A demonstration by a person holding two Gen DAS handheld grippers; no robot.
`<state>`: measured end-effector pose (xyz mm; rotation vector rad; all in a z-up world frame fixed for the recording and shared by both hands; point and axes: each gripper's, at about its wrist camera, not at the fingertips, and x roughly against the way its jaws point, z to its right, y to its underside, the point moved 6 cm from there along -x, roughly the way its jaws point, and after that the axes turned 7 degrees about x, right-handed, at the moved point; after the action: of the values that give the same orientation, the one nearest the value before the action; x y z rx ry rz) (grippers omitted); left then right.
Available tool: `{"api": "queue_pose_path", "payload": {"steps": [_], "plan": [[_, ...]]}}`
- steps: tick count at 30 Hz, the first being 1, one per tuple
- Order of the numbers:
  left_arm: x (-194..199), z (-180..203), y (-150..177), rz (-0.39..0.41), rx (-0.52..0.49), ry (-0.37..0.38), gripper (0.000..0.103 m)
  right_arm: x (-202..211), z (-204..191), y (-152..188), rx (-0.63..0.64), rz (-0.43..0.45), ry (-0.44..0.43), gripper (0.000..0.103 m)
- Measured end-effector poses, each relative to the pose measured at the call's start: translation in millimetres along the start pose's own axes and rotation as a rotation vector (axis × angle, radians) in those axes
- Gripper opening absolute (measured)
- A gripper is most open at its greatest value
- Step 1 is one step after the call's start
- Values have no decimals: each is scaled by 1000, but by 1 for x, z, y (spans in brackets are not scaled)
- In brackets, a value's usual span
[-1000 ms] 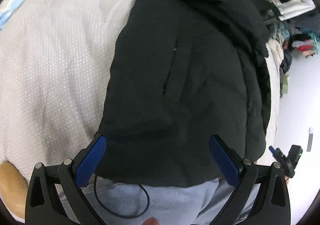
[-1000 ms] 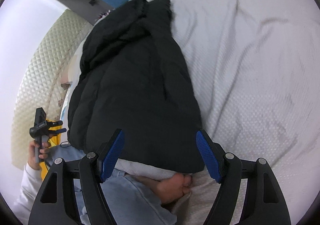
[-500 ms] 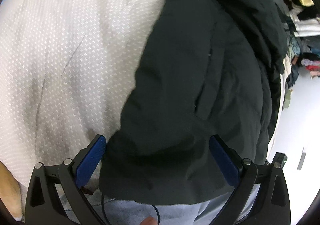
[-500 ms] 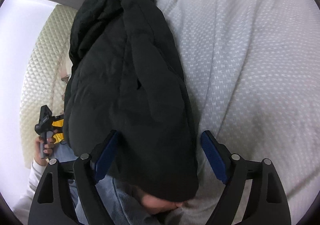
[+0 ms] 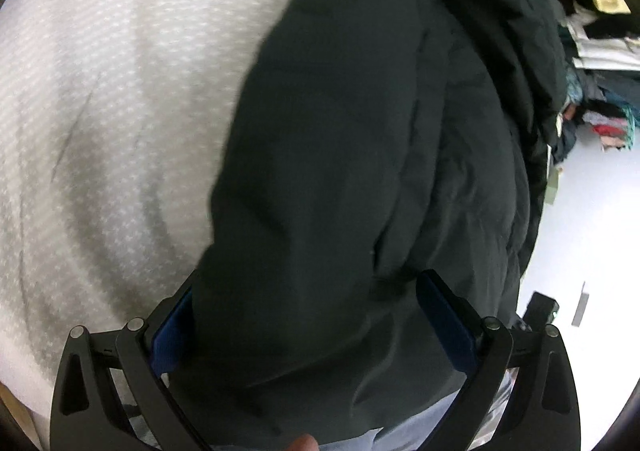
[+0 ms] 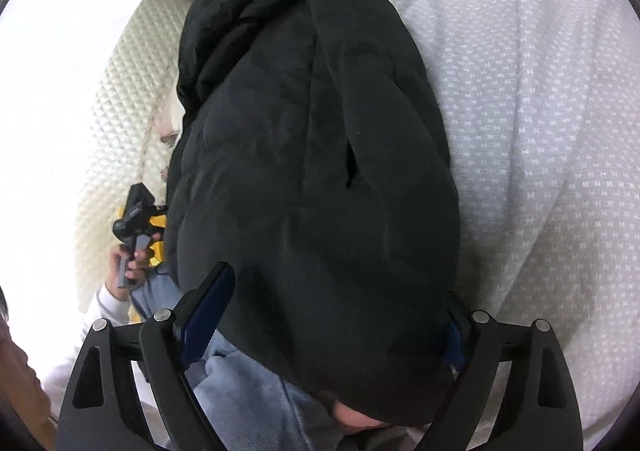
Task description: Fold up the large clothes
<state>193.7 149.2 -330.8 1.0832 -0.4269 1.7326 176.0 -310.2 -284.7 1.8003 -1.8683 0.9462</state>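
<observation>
A large black padded jacket (image 5: 360,155) lies lengthwise on a white textured bedspread (image 5: 120,91). My left gripper (image 5: 312,319) is open, and the jacket's near hem bulges between its blue pads (image 5: 444,319). In the right wrist view the same jacket (image 6: 312,171) fills the middle, with its hood end far away. My right gripper (image 6: 336,315) is open around the near hem at the jacket's other corner, and the cloth partly hides the right pad. The left gripper (image 6: 134,211) shows there in a hand at the left.
The person's grey-blue trousers (image 6: 248,383) lie under the near hem. A quilted cream headboard (image 6: 120,111) stands to the left in the right wrist view. Piles of clothes (image 5: 600,51) and white floor (image 5: 580,231) lie beyond the bed's right edge.
Both grippers have moved forward over the near hem, so the jacket now sits between each pair of open fingers. The views tilted down toward the cloth.
</observation>
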Motion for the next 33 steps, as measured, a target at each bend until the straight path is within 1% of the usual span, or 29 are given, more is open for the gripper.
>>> {"api": "queue_pose_path", "payload": {"steps": [4, 6, 7, 9, 11, 13, 14, 16, 18, 22, 23, 25, 27, 29, 30, 32, 33], "plan": [[-4, 1, -3, -13, -1, -12, 101, -19, 10, 0, -34, -49, -4, 89], [-6, 7, 0, -19, -31, -15, 101, -21, 6, -2, -14, -62, -13, 90], [-6, 13, 1, -25, -60, 0, 101, -22, 2, -4, 0, -63, -18, 90], [-1, 23, 7, -19, -114, 35, 101, -19, -9, -7, 30, -58, -37, 90], [6, 30, 12, -17, -138, 91, 100, -17, -18, -10, 59, -50, -52, 90], [17, 42, 19, -31, -176, 207, 95, -11, -25, -11, 80, -32, -79, 90], [21, 47, 22, -29, -200, 234, 93, -9, -27, -12, 87, -26, -88, 90], [27, 56, 28, -11, -235, 250, 93, -3, -31, -11, 111, -8, -109, 90], [26, 57, 28, -7, -226, 246, 93, -1, -33, -11, 121, 0, -115, 90], [6, 49, 12, -20, -114, 190, 93, -11, -24, -10, 91, -14, -96, 90], [-3, 43, 12, -21, -99, 179, 92, -14, -21, -11, 81, -21, -90, 90], [-8, 43, 10, -21, -95, 164, 91, -19, -18, -11, 72, -25, -102, 90], [-8, 47, 13, -20, -91, 185, 90, -16, -19, -8, 100, -28, -121, 88], [-8, 53, 16, -2, -87, 237, 84, -12, -26, -10, 125, -16, -142, 86], [-7, 57, 19, 17, -92, 260, 83, -9, -29, -11, 129, -8, -152, 80], [-6, 62, 23, 50, -124, 281, 83, -4, -39, -17, 149, 16, -166, 73], [-6, 64, 25, 63, -130, 291, 81, -3, -44, -18, 160, 21, -164, 70]]}}
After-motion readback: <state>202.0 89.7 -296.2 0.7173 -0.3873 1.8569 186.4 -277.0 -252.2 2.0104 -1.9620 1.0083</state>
